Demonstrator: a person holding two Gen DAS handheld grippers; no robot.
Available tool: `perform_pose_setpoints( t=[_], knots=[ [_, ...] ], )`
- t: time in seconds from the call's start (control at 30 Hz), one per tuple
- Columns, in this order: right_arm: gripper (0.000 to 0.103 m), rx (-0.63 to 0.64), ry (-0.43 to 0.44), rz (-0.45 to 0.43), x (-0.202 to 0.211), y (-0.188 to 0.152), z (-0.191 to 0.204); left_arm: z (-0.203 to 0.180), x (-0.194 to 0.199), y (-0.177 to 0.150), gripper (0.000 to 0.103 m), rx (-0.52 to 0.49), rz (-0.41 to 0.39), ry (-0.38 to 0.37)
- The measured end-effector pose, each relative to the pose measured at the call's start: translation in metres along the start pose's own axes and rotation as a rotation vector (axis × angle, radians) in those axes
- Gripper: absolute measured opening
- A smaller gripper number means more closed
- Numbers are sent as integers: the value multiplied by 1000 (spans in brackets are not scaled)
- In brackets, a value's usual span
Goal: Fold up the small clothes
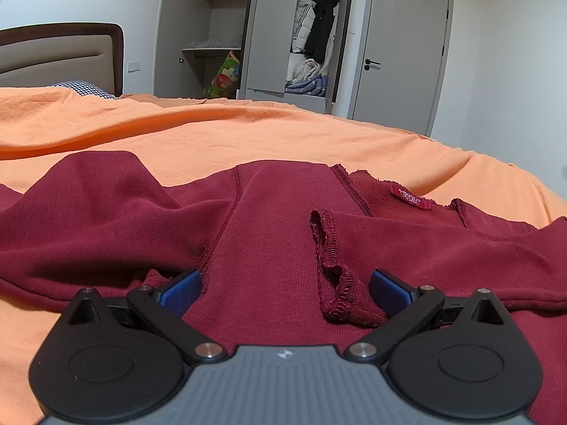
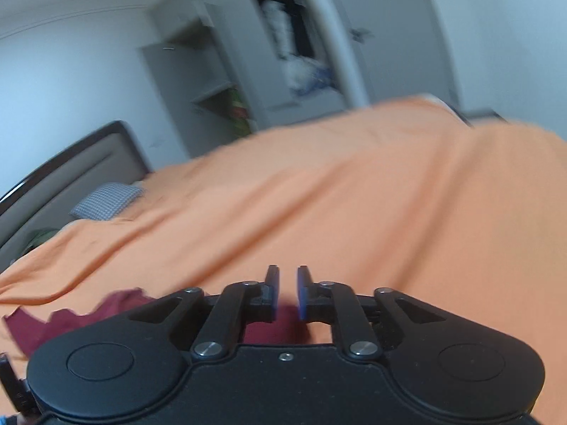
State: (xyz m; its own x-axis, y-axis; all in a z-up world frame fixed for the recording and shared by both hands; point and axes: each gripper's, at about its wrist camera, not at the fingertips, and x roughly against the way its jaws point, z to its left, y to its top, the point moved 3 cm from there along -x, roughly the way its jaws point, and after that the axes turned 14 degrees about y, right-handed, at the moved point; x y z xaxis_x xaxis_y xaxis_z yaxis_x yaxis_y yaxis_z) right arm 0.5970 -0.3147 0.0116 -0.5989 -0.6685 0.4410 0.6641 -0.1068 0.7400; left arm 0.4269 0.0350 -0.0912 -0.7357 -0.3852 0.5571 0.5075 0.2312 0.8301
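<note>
A dark red long-sleeved top (image 1: 276, 233) lies spread on the orange bedsheet (image 1: 248, 134), its neck label (image 1: 411, 198) at the far right and a sleeve cuff (image 1: 329, 265) folded over the body. My left gripper (image 1: 285, 288) is open, low over the top, its blue pads either side of the cloth and cuff. My right gripper (image 2: 287, 292) is nearly shut with a small gap, holding nothing, above the sheet; the view is motion-blurred. Part of the red top (image 2: 71, 322) shows at lower left and below the fingers.
A headboard (image 1: 60, 53) and patterned pillow (image 1: 81, 88) stand at the far left. An open grey wardrobe (image 1: 255, 35) with hanging clothes and a shut door (image 1: 400, 53) stand beyond the bed. The orange sheet (image 2: 354, 194) spreads ahead of the right gripper.
</note>
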Motion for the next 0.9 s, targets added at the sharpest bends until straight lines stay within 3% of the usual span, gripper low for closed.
perform_pose_setpoints(
  t=[0.03, 0.1, 0.17, 0.27, 0.33, 0.37, 0.4, 0.43, 0.63, 0.77, 0.83, 0.9],
  knots=[
    [30, -50, -11, -5, 4, -8, -8, 0, 0, 0, 103, 0, 0, 0],
    [65, -118, -21, -9, 13, -26, -17, 0, 0, 0, 103, 0, 0, 0],
    [75, -139, -16, 5, 15, -49, -16, 0, 0, 0, 103, 0, 0, 0],
    [78, -184, 31, 45, 12, -83, -6, 0, 0, 1, 103, -1, 4, 0],
    [76, -206, 19, 91, 5, -103, 1, 1, 1, 4, 102, 0, 14, -4],
    [62, -198, -4, 109, 0, -110, 6, 2, 2, 6, 102, 0, 21, -7],
    [24, -178, -8, 118, 0, -115, 11, 2, 2, 9, 102, 0, 28, -11],
    [12, -172, 2, 122, 0, -115, 17, 3, 4, 11, 102, -3, 33, -14],
    [7, -161, -57, 93, 41, -93, 54, 2, 5, 9, 102, -18, 32, -24],
    [7, -262, -103, 174, 45, -122, 38, 5, 3, 7, 102, -6, 27, -38],
    [8, -350, -105, 167, 48, -139, 21, 5, 2, 6, 102, -3, 30, -40],
    [23, -346, -85, 130, 54, -143, 19, 4, 2, 5, 102, -7, 26, -34]
  ],
)
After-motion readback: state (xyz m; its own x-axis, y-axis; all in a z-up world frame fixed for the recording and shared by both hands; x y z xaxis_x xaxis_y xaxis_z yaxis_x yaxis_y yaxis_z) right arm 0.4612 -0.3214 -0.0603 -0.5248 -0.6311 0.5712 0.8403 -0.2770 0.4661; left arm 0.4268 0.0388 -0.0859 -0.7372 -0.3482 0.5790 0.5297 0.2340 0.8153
